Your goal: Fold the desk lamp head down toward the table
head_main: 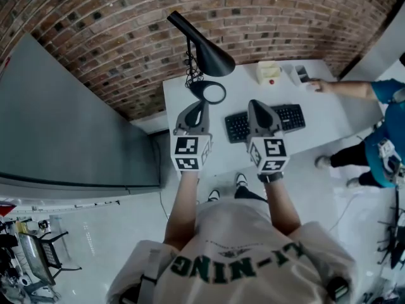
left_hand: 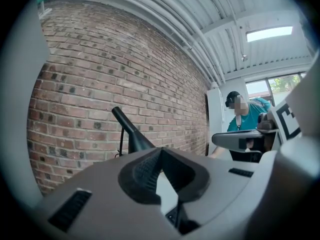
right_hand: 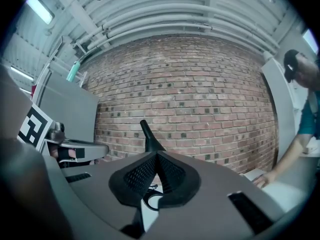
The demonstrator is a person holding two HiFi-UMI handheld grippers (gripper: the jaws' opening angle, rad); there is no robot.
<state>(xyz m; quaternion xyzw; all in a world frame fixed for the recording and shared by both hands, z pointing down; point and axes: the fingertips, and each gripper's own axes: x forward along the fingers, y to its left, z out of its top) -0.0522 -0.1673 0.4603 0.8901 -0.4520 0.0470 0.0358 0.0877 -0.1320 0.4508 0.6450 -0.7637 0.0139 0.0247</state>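
A black desk lamp (head_main: pixel 205 49) stands at the back left of the white table (head_main: pixel 329 116). Its cone head is tilted and raised above its ring base (head_main: pixel 213 92). Both grippers hover side by side over the table's front edge, short of the lamp. My left gripper (head_main: pixel 201 104) is shut and empty, just in front of the ring base. My right gripper (head_main: pixel 255 104) is shut and empty above a black keyboard (head_main: pixel 292 116). In the left gripper view the lamp (left_hand: pixel 131 132) rises beyond the closed jaws. In the right gripper view the lamp (right_hand: pixel 149 135) stands straight ahead.
A brick wall (head_main: pixel 126 56) runs behind the table. A grey cabinet (head_main: pixel 57 125) stands to the left. A person in a teal top (head_main: pixel 389 132) stands at the right, one hand (head_main: pixel 318 85) on the table near a beige box (head_main: pixel 268 72).
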